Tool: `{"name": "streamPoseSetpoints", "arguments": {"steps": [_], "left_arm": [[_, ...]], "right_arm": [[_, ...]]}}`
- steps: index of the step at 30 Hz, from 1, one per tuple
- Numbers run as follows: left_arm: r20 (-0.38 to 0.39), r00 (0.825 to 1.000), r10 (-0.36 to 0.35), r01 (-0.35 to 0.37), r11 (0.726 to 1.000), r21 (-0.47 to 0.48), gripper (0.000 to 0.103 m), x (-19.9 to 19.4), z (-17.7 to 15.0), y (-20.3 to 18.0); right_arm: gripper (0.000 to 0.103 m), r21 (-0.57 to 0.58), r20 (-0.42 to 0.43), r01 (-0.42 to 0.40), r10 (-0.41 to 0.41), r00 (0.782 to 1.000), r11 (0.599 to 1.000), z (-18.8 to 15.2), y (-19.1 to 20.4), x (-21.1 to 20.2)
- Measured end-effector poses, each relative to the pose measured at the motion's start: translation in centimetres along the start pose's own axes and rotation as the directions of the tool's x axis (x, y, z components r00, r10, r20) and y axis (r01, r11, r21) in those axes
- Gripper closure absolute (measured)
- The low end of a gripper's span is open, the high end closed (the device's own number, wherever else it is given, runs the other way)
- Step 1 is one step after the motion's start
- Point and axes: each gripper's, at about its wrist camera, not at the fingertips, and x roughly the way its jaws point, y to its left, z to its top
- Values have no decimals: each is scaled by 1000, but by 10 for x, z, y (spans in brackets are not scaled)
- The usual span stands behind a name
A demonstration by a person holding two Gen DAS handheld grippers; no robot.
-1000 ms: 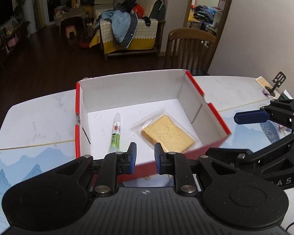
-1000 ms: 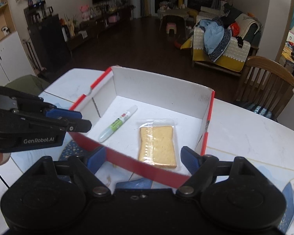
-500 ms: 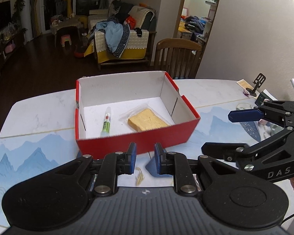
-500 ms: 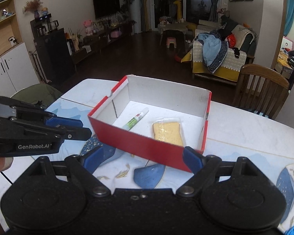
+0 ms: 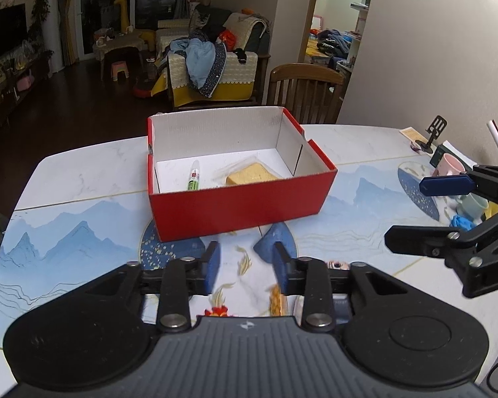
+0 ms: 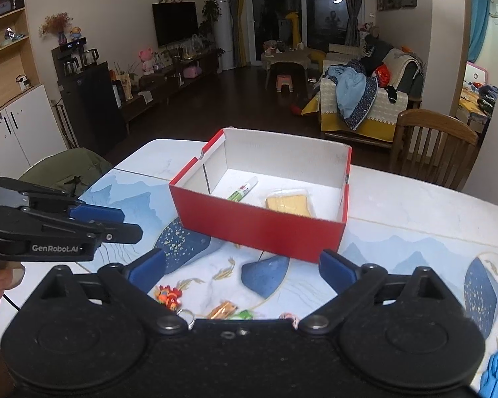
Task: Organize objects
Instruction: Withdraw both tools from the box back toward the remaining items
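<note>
Box: we see a red box [image 5: 239, 195] with a white inside, lid off, standing on the table [image 5: 83, 172] at about 12 o'clock from both our tongs, well apart from their tips.
Inside the box: a white-and-green pen [image 5: 194, 179] lies at 9 o'clock on the box floor; a yellow slab in clear wrap [image 5: 250, 173] lies beside it at 3 o'clock, apart from the pen.
Left tongs: our left gripper [image 5: 245, 267] hovers over the painted tabletop with its jaws opening; nothing is between the blue pads.
Right tongs: our right gripper [image 6: 242, 267] has its jaws opening wide, with only tabletop between the pads.
Near edge: small trinkets [image 6: 169, 295] lie at 6 o'clock, just below the right pads.
Far right: a pink cup [image 5: 450, 165] stands at 2 o'clock from the left tongs.
Beyond: a wooden chair [image 6: 431, 146] stands behind the table at 1 o'clock.
</note>
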Motion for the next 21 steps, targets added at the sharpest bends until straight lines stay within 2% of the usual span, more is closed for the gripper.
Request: {"name": "streamPoseSetpoints", "arguments": {"steps": [1,2,7,11,21], "left_arm": [[6,1000,3,-3,1000,-4,40,-2,-3,1],[14,1000,6,-6,1000,-7,33,-5,-6,1],[24,1000,7,-7,1000,-3,33,-13,-23,3],[30,1000,-5,6,1000,-23,23,-16,-38,9],[-5,1000,6,-6,998,-57,17,2,-82,23]], "right_arm": [[1,6,0,2,-2,1000,1000,-4,0,-2],[1,10,0,7,-7,1000,1000,-8,1,-3],[1,21,-5,45,-45,999,999,-31,2,-6],[1,46,-18,85,-85,996,995,-54,-4,-6],[1,48,-98,179,-173,980,983,-114,-17,10]]}}
